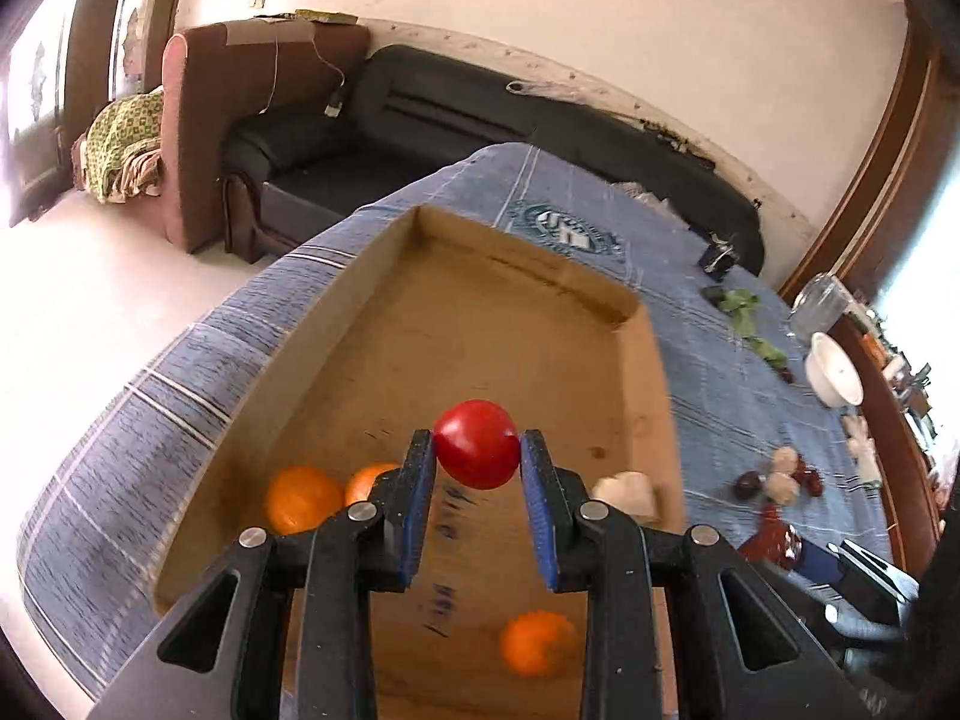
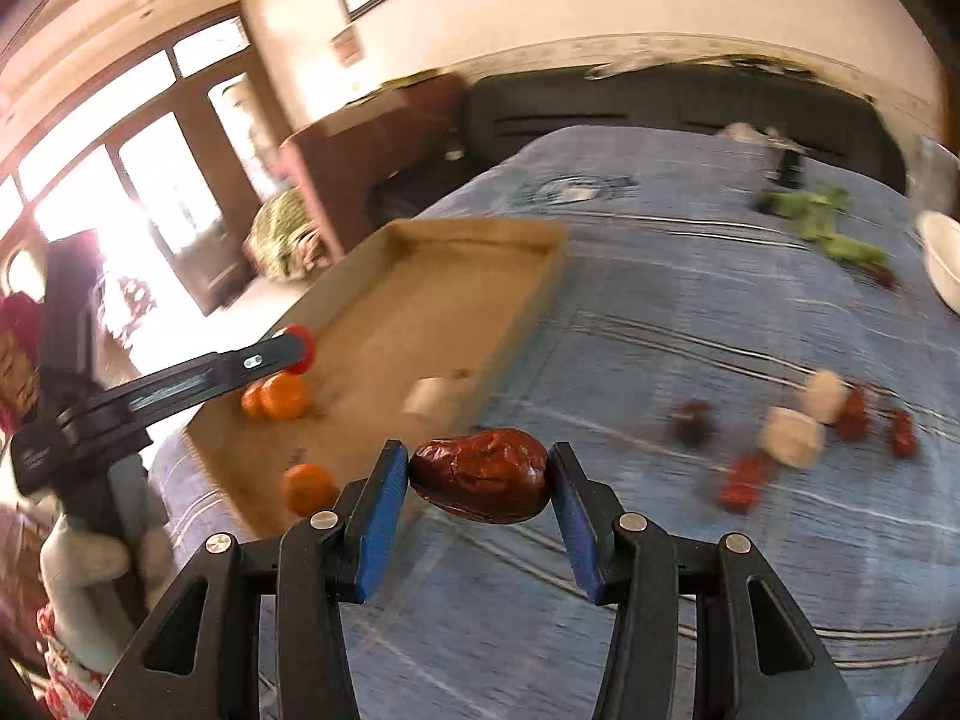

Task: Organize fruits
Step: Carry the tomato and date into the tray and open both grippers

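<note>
My left gripper [image 1: 477, 450] is shut on a small red tomato [image 1: 477, 443] and holds it above the cardboard tray [image 1: 336, 312]. Three oranges [image 1: 303, 498] and a white piece [image 1: 627, 495] lie in the tray. In the right wrist view the left gripper [image 2: 297, 351] hangs over the tray [image 2: 528, 300] with the tomato. My right gripper [image 2: 480, 480] is shut on a wrinkled red date [image 2: 480, 483], above the blue cloth just right of the tray's near corner.
Loose red dates [image 2: 741, 483] and white pieces [image 2: 792, 435] lie on the blue cloth [image 2: 690, 312] to the right. Green leaves [image 2: 822, 216] and a white bowl [image 2: 942, 258] sit further back right. A black sofa [image 1: 456, 108] stands behind the table.
</note>
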`<action>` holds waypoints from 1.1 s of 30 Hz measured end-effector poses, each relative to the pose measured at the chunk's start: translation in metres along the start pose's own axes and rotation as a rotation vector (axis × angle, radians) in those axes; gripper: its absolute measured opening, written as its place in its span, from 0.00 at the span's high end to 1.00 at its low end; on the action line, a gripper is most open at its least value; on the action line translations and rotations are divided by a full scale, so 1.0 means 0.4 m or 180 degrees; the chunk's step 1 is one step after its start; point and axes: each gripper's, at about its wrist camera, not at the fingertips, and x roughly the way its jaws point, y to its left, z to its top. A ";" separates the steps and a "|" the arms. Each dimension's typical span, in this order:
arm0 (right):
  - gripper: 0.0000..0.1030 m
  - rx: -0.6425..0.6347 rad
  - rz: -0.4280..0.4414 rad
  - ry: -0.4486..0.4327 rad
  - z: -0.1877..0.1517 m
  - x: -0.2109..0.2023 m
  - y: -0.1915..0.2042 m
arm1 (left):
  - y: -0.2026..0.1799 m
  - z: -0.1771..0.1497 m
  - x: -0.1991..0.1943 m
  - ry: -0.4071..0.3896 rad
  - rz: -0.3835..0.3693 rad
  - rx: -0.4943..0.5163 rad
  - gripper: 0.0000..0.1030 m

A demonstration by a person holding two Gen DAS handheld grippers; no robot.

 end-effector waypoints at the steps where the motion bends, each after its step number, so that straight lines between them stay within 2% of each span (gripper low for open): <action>1: 0.49 -0.0049 0.0018 0.0021 -0.001 0.011 0.023 | 0.004 0.005 0.008 0.0024 0.0016 0.0021 0.73; 5: 0.48 -0.0216 0.0092 0.0165 0.004 0.068 0.084 | 0.003 0.018 0.048 0.0155 0.0074 0.0089 0.73; 8: 0.48 -0.0397 -0.0021 0.0168 0.005 0.091 0.118 | 0.004 0.017 0.068 0.0213 0.0085 0.0099 0.73; 10: 0.48 -0.0434 0.0010 0.0240 0.008 0.114 0.135 | 0.004 0.016 0.078 0.0244 0.0075 0.0091 0.73; 18: 0.48 -0.0476 -0.0020 0.0333 0.009 0.169 0.147 | 0.011 0.016 0.073 0.0215 0.0034 0.0058 0.72; 19: 0.48 -0.0488 -0.0027 0.0340 0.012 0.176 0.150 | 0.014 0.018 0.070 0.0210 0.0031 0.0041 0.67; 20: 0.48 -0.0498 -0.0032 0.0342 0.011 0.177 0.151 | 0.017 0.018 0.062 0.0197 0.0025 0.0017 0.57; 22: 0.48 -0.0518 -0.0035 0.0336 0.006 0.180 0.156 | 0.022 0.019 0.038 0.0130 0.0008 -0.0042 0.48; 26: 0.45 -0.0512 -0.0030 0.0309 0.006 0.175 0.156 | 0.027 0.019 -0.015 -0.0005 0.0002 -0.0137 0.42; 33: 0.37 -0.0427 0.0040 0.0169 0.007 0.115 0.135 | 0.028 0.013 -0.109 -0.0202 -0.0021 -0.0301 0.36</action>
